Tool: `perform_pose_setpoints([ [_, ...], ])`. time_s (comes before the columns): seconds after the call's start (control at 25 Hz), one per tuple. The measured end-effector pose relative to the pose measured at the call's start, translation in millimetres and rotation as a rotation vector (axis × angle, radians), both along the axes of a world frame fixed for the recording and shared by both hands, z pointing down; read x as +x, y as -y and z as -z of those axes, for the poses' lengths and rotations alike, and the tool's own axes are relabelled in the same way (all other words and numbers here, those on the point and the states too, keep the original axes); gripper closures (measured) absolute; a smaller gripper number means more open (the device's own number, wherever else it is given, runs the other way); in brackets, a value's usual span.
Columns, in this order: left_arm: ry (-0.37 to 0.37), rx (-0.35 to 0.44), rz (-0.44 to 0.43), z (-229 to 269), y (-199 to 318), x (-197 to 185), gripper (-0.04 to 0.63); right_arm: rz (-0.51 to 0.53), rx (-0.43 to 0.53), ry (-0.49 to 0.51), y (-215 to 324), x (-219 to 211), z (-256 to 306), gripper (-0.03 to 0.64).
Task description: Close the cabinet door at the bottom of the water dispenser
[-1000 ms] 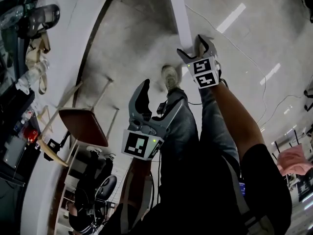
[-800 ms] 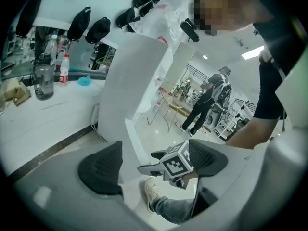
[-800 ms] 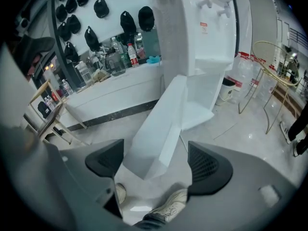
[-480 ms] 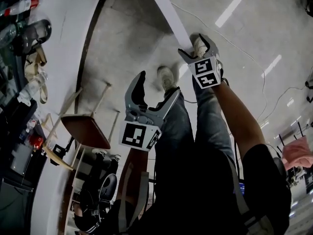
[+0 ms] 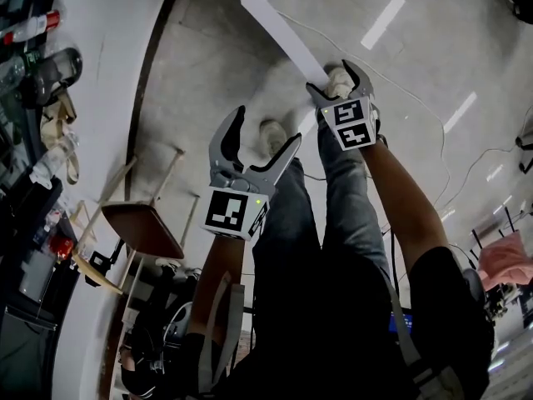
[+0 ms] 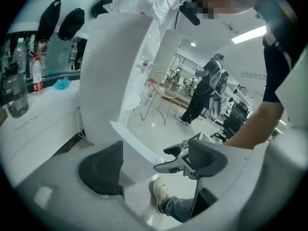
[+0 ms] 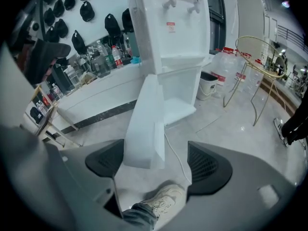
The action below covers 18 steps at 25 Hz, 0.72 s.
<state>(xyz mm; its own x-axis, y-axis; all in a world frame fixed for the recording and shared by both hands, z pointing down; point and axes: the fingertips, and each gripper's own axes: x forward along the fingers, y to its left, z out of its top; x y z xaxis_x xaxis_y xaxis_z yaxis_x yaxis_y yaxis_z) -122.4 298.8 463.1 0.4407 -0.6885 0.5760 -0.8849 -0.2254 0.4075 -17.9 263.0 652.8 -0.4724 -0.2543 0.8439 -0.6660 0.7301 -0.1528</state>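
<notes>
left tongs [image 5: 265, 130] spread, empty | right tongs [image 7: 159, 163] spread at cabinet door [image 7: 144, 124] edge, contact unclear | water dispenser [image 7: 173, 37] top cut off

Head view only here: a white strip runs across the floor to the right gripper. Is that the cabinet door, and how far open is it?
Observer: Yes. In the right gripper view the cabinet door stands swung far out from the water dispenser, its free edge toward the camera.
Operator: Does the right gripper have hold of it?
Observer: No. The right gripper is open. The door's free edge sits just ahead of the jaws, nearer the pad on that view's left. Whether they touch cannot be told.
Operator: Which way does it close?
Observer: The cabinet opening lies to the door's right in that view, so it probably swings rightward.
</notes>
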Motion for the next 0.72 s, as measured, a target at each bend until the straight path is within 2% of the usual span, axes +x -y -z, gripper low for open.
perform_pose_setpoints([
  [0.2, 0.007, -0.022, 0.007, -17.7, 14.1, 6.6, 0.160, -0.021, -0.002, 0.002, 13.7, 14.4, 3.7, 0.207],
  [0.72, 0.005, -0.034, -0.027, -25.1, 61.4, 51.0, 0.167, -0.060, -0.022, -0.010, 62.7, 59.2, 2.8, 0.225],
])
